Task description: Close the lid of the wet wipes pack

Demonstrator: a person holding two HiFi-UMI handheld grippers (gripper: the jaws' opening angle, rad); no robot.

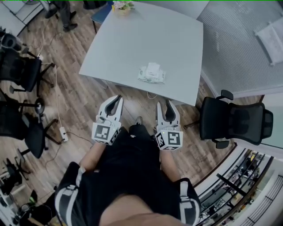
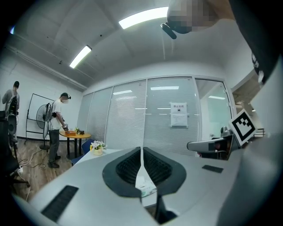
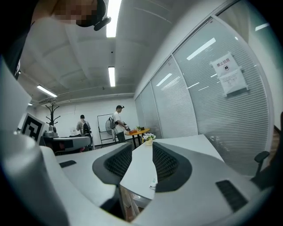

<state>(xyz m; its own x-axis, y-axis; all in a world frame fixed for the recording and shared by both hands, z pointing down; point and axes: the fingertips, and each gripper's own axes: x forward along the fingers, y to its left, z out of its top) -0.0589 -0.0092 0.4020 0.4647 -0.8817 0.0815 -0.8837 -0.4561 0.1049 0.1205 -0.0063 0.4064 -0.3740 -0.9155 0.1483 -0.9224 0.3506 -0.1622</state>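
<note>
The wet wipes pack lies near the front edge of the light grey table, with its white lid flap standing up. Both grippers hang over the wooden floor, short of that edge. My left gripper is shut, its tips touching with nothing between them. In the left gripper view, the pack shows through the gap behind the closed tips. My right gripper is open a little and empty. The right gripper view shows the table edge and the pack between the jaws of the right gripper.
A black office chair stands right of the table, and more chairs stand at the left. A small flower pot sits at the table's far end. People stand at a round table far off.
</note>
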